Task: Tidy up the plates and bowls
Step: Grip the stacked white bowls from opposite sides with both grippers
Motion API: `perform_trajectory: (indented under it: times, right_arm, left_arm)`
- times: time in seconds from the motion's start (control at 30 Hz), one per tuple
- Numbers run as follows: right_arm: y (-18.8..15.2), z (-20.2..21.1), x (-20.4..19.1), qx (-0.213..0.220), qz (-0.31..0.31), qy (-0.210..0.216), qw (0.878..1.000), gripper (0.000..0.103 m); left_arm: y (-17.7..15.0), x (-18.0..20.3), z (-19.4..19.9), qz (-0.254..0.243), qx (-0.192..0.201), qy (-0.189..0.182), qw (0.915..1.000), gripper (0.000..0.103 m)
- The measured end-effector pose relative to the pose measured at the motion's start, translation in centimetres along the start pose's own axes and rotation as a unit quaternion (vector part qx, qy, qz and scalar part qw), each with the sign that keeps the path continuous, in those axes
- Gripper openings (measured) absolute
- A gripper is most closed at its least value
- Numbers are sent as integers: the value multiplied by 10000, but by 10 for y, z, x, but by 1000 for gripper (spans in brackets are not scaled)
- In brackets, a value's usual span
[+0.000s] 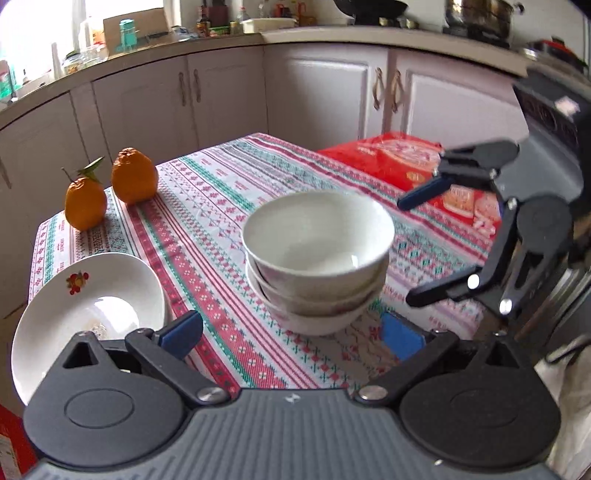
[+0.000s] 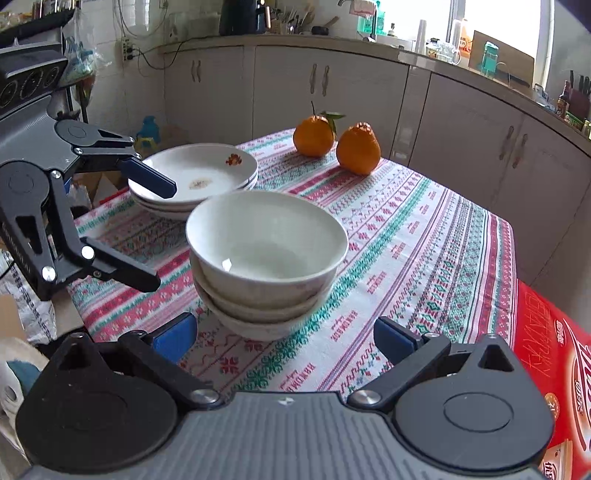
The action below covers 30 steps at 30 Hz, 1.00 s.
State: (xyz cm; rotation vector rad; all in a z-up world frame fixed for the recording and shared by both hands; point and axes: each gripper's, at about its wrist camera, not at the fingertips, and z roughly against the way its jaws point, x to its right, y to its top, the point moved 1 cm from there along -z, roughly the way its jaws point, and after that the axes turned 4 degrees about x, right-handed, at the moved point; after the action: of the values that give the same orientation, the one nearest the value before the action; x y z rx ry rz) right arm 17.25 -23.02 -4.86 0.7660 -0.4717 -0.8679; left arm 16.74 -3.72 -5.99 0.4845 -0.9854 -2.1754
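A home kitchen. White cabinets (image 2: 325,96) with curved handles are running along the walls beneath a counter (image 1: 332,35) that is carrying bottles, jars and cooking pots (image 1: 480,14). A patterned tablecloth (image 2: 406,236) is covering the worktop, where stacked bowls (image 2: 266,258), plates (image 2: 199,177) and two oranges (image 2: 358,147) are sitting.

Left gripper (image 1: 291,334) agape; right gripper (image 2: 286,338) too — empty.

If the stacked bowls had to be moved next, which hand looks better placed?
Probably either, slightly the right. Both the right gripper and the left gripper stand open, facing the stack of bowls. The right view shows the bowls centred between its fingers; the left view shows them a bit off-centre.
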Motion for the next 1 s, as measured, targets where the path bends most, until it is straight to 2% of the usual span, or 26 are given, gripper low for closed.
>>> perform_trajectory:
  times: [0.23, 0.57, 0.8, 1.0]
  right_arm:
    - [-7, -17, 4, -239, 248, 156, 9993, 103]
    - [0, -40, 13, -415, 872, 586, 9936, 103]
    - [7, -52, 12, -536, 1497, 987, 9823, 103]
    - [16, -65, 15, -707, 1756, 1322, 9730, 101]
  left_arm:
    - [-12, 7, -25, -378, -233, -272, 9986, 102]
    - [-8, -1, -45, -633, -233, -596, 9959, 102]
    - [-1, -7, -54, -846, -271, -846, 9924, 100]
    - [6, -13, -62, -1032, -392, -1174, 9869, 97]
